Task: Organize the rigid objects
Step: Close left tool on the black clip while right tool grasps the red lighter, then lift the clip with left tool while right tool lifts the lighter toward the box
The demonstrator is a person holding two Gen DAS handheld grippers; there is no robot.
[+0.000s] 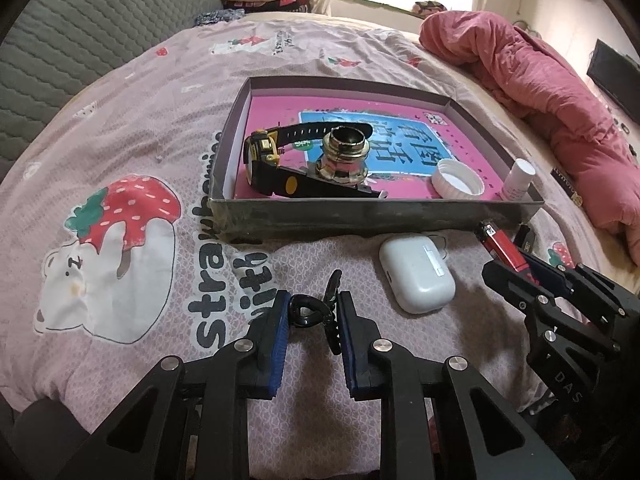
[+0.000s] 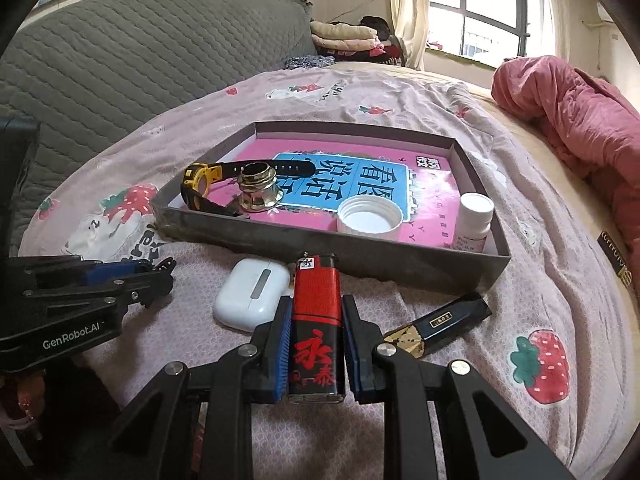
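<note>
Right gripper [image 2: 314, 344] clamped tight on red lighter [image 2: 318, 320], held just above bed, near front wall of box [image 2: 360, 258].
Left gripper [image 1: 310, 320] narrow, pads pinching black hair clip [image 1: 314, 312] on bedsheet [image 1: 120, 128], before box's front left corner.
Both to be lifted clear over wall, set on bare pink floor.
Clip's full shape hidden by pads.
Dark case [image 2: 440, 322] beside box hard to make out.

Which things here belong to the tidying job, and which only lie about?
Job: box; watch, brass fitting, white cap, small bottle inside; lighter in right gripper; hair clip in left gripper; earbud case; dark stick.

Lying about: pink quilt, folded clothes.
</note>
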